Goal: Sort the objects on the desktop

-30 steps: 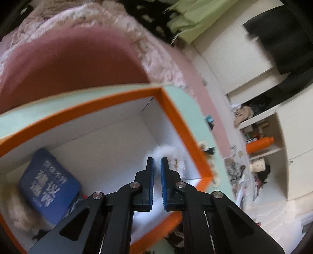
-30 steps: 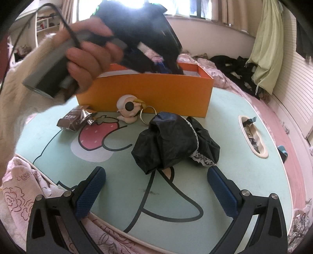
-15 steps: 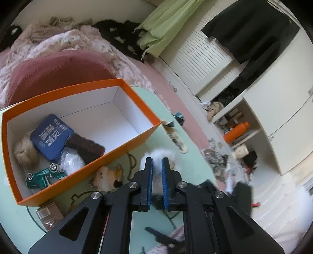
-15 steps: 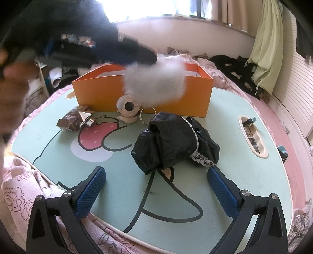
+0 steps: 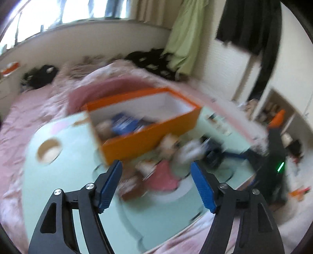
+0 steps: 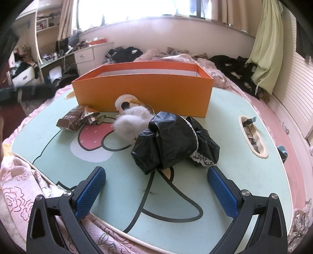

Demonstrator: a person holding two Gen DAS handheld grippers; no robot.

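The left gripper point(image 5: 156, 187) is pitched down over the near part of the desk point(image 5: 64, 187), its jaws opening with nothing pinched between them; its view is smeared by blur. The right gripper point(image 6: 156, 192) is pitched down over the desk's near edge, jaws spread wide and empty, blue pads point(image 6: 89, 192) on either side of bare surface. The desk is a mint-green lap table printed with a cartoon face and a strawberry point(image 6: 93, 134), lying on a bed with pink floral bedding point(image 6: 17, 187). An open orange box point(image 6: 144, 93) stands at the desk's far edge; the left wrist view shows a blue item point(image 5: 125, 124) and other blurred things inside it. Just in front of the box's near wall a small round figure toy point(image 6: 125, 102) leans against it. A white fluffy pompom point(image 6: 131, 121) lies near the desk's middle, touching a crumpled black garment with lace trim point(image 6: 174, 140) on its right. A brown snack packet point(image 6: 77, 118) lies toward the left edge. A slot point(image 6: 252, 136) by the right edge holds wrappers. Beyond the bed are a bright window point(image 6: 137, 9), a green curtain point(image 6: 268, 48), dark clothes point(image 6: 234, 66) on the covers and a cluttered white drawer unit point(image 6: 86, 55) at left.
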